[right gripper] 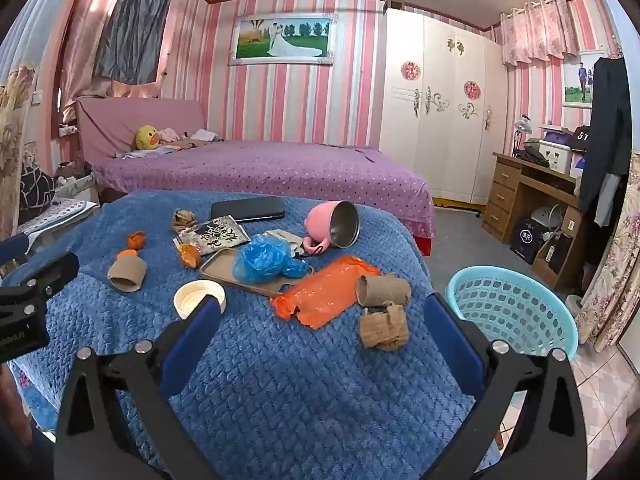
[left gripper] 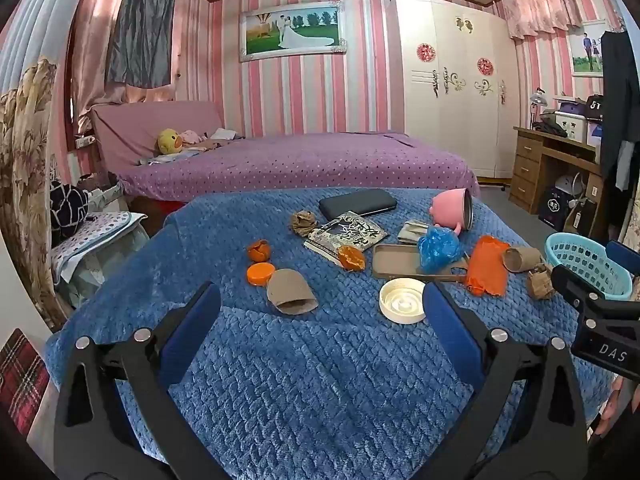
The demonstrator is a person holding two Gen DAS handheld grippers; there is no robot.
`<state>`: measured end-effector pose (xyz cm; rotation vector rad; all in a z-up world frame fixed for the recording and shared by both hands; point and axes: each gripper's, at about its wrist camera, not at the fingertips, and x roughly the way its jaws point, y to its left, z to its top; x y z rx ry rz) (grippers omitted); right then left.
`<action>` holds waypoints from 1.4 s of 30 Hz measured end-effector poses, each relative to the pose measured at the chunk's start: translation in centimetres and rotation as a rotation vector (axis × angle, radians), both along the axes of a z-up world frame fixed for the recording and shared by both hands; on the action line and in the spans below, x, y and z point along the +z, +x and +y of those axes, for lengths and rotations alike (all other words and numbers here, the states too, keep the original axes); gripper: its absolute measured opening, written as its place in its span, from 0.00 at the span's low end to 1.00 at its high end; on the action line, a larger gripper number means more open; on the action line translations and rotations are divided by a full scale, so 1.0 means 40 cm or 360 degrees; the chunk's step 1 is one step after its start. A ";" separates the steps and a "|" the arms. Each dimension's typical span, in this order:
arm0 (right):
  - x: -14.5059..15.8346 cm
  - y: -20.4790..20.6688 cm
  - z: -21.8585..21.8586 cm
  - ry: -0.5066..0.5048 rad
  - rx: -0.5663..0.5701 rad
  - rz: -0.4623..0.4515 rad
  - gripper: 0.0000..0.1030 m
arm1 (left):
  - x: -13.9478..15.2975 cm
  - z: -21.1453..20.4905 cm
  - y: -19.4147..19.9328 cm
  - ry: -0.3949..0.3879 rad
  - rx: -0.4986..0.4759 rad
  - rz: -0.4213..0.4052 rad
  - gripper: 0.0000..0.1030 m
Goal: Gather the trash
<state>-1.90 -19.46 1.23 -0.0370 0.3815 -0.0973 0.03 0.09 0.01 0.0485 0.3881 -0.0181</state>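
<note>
At lower right, my basket [right gripper: 516, 312] is sitting empty; my left tongs [left gripper: 322, 308] and right tongs [right gripper: 322, 316] are hanging spread, trash [right gripper: 326, 294] still lying on the blanket [right gripper: 280, 380].

Scattered trash [right gripper: 326, 300], empty basket [right gripper: 516, 312] beside

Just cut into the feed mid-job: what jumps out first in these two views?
The litter on the blue blanket: an orange plastic bag at the right, a crumpled blue plastic bag on a tan tray mid-table, and a tipped pink mug behind. A light blue basket waits off the right edge. Both claws, left and right, hang open and empty.
</note>
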 end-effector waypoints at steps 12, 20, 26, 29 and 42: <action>-0.001 -0.005 -0.011 0.0005 -0.0005 0.0003 0.96 | 0.000 -0.002 0.000 0.0003 0.0002 0.0013 0.95; 0.008 -0.009 -0.012 -0.0004 -0.0007 -0.0005 0.96 | 0.003 0.017 0.002 0.0010 0.0008 0.0006 0.95; 0.005 -0.006 -0.005 -0.0012 -0.0012 0.0000 0.96 | 0.003 0.015 0.002 0.0015 0.0008 0.0004 0.95; 0.005 -0.005 -0.006 -0.0015 -0.0014 0.0004 0.96 | 0.004 0.016 0.002 0.0016 0.0008 0.0007 0.95; 0.000 -0.001 -0.002 -0.0021 -0.0013 0.0008 0.96 | 0.004 0.021 0.000 0.0021 0.0012 0.0005 0.95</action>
